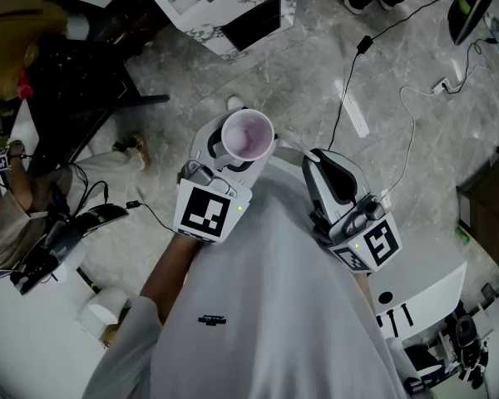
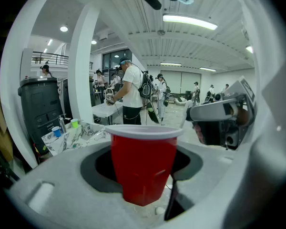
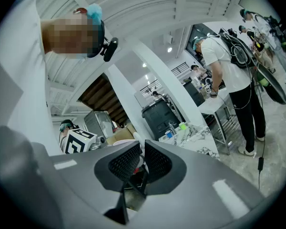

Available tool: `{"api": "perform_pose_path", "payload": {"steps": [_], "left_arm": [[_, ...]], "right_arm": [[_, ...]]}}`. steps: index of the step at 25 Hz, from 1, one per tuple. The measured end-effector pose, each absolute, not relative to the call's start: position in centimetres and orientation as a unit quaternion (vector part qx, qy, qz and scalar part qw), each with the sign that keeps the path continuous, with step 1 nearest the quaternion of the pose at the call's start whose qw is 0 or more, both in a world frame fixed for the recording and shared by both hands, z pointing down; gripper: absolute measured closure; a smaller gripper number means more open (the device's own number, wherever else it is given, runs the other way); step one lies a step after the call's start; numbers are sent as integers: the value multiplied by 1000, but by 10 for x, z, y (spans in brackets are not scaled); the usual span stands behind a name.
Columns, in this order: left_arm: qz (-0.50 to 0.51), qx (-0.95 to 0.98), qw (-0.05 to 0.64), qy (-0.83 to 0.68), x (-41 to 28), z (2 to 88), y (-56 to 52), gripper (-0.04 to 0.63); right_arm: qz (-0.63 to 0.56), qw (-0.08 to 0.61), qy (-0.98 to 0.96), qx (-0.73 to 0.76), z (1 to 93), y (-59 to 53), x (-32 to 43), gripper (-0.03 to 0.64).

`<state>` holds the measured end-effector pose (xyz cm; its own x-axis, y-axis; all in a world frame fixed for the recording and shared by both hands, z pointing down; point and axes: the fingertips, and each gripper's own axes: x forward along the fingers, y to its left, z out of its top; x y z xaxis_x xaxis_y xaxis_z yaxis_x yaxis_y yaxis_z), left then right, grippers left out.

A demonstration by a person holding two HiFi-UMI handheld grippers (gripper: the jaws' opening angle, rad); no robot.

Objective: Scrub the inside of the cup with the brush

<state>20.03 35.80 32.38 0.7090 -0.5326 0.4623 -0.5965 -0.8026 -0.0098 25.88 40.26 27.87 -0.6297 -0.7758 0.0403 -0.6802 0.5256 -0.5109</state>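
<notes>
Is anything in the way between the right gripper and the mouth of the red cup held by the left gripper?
Nothing visible. The red plastic cup sits upright in the left gripper, mouth open; the right gripper is beside it, only floor showing between.

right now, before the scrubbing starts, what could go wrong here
The cup, upright in the left gripper, hangs over the floor; a hard push inside could tip it or slip it loose.
The right gripper has its jaws nearly together with only a pale sliver between; no brush shows clearly, so the jaws might strike the rim.
Cables trail across the floor just ahead: likely a trip hazard.
</notes>
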Motion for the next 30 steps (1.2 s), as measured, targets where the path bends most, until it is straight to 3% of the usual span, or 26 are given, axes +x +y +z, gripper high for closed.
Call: {"api": "perform_pose_path", "payload": {"steps": [15,30], "left_arm": [[226,920,62,-314,194,325,385,337],[191,915,56,-351,183,312,378,337]], "right_arm": [[-228,95,865,-436,267,410,267,591],[-146,121,900,-392,199,388,263,591]]}}
